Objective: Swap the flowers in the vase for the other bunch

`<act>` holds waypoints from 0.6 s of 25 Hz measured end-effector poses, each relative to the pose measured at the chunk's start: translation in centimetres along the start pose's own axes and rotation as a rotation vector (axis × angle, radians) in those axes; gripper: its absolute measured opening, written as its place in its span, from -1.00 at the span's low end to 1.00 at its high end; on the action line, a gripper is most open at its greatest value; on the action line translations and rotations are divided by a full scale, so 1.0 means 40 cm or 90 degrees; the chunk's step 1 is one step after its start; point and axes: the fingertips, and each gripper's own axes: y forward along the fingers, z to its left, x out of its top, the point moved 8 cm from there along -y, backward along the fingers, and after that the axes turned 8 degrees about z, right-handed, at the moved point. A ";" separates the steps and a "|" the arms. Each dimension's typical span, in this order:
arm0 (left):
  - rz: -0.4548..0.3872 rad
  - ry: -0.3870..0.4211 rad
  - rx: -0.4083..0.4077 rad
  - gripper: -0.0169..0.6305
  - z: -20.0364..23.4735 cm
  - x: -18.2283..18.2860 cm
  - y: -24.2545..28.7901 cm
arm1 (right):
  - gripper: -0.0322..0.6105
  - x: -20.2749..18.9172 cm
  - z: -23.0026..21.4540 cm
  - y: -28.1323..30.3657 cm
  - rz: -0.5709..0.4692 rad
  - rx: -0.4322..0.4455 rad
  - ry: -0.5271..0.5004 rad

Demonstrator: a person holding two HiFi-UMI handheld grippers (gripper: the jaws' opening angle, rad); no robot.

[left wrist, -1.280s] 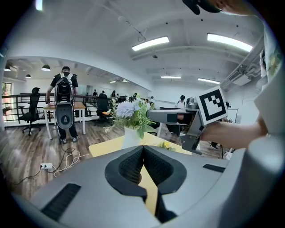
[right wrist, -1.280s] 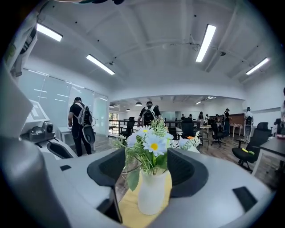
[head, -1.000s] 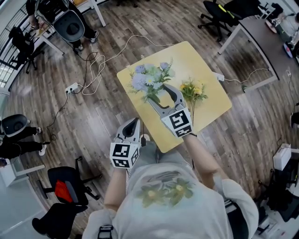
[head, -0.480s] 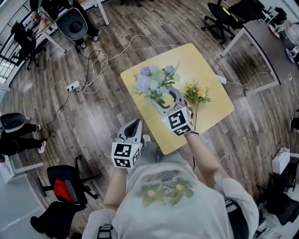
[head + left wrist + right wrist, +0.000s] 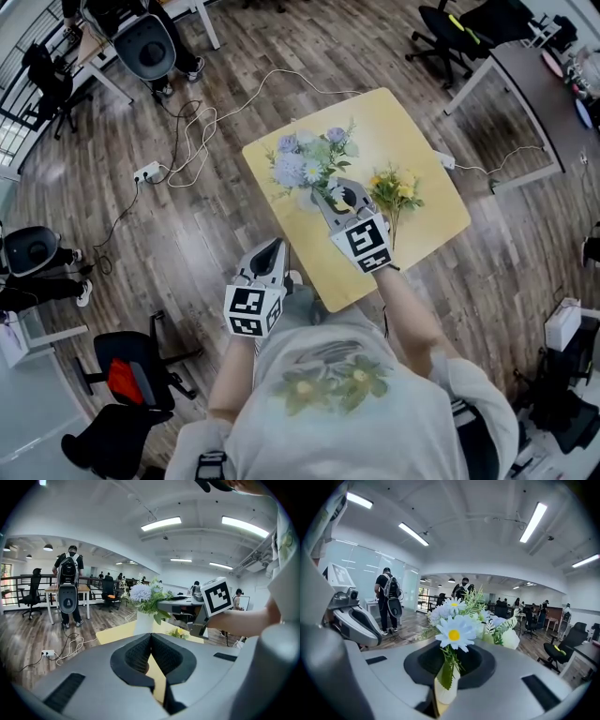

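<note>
Blue-and-white bunch (image 5: pixel 309 159) stands in the white vase (image 5: pixel 143 622), mid-frame on the worktop (image 5: pixel 412 131). The right gripper (image 5: pixel 340 196) is closing narrowly on its stems. Best to lift straight up so the vase stays put. The left gripper (image 5: pixel 272 246), shut and empty, could steady it.

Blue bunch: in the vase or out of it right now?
In. The blue flowers stand upright in the white vase, while the right tongs are closing around their stems.

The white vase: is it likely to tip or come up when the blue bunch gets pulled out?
Probably. The white vase looks small under a much wider blue bunch, so likely top-heavy. Only the right gripper, jaws closing on that bunch, is near; unsteadied, the vase may lift along.
</note>
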 end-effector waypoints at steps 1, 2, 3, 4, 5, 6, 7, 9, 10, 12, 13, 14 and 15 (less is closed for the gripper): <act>0.000 0.000 -0.001 -0.89 -0.003 0.001 0.004 | -0.68 0.000 -0.005 -0.007 -0.006 -0.002 0.003; -0.001 0.000 -0.003 -0.89 -0.006 0.004 0.007 | -0.69 0.001 -0.011 -0.013 -0.012 -0.004 0.005; 0.000 0.001 -0.005 -0.89 -0.009 0.007 0.011 | -0.69 0.003 -0.015 -0.018 -0.017 -0.006 0.006; 0.000 0.002 -0.007 -0.89 -0.011 0.010 0.014 | -0.70 0.005 -0.019 -0.023 -0.023 -0.008 0.006; 0.000 0.004 -0.009 -0.89 -0.013 0.013 0.016 | -0.70 0.008 -0.022 -0.027 -0.029 -0.010 0.006; 0.000 0.005 -0.010 -0.89 -0.016 0.015 0.018 | -0.70 0.012 -0.024 -0.033 -0.035 -0.012 0.006; 0.000 0.007 -0.012 -0.89 -0.019 0.018 0.019 | -0.70 0.016 -0.027 -0.039 -0.040 -0.013 0.005; -0.002 0.011 -0.014 -0.89 -0.025 0.020 0.020 | -0.70 0.025 -0.030 -0.053 -0.050 -0.018 0.003; -0.003 0.013 -0.015 -0.89 -0.028 0.020 0.021 | -0.70 0.029 -0.031 -0.059 -0.056 -0.020 0.002; -0.005 0.017 -0.015 -0.89 -0.032 0.019 0.021 | -0.70 0.038 -0.034 -0.071 -0.068 -0.023 0.002; -0.006 0.018 -0.015 -0.89 -0.034 0.019 0.021 | -0.70 0.044 -0.036 -0.078 -0.075 -0.025 0.002; -0.006 0.019 -0.015 -0.89 -0.035 0.019 0.019 | -0.70 0.052 -0.038 -0.085 -0.082 -0.026 0.002; -0.007 0.020 -0.015 -0.89 -0.037 0.021 0.017 | -0.70 0.061 -0.041 -0.092 -0.088 -0.028 0.002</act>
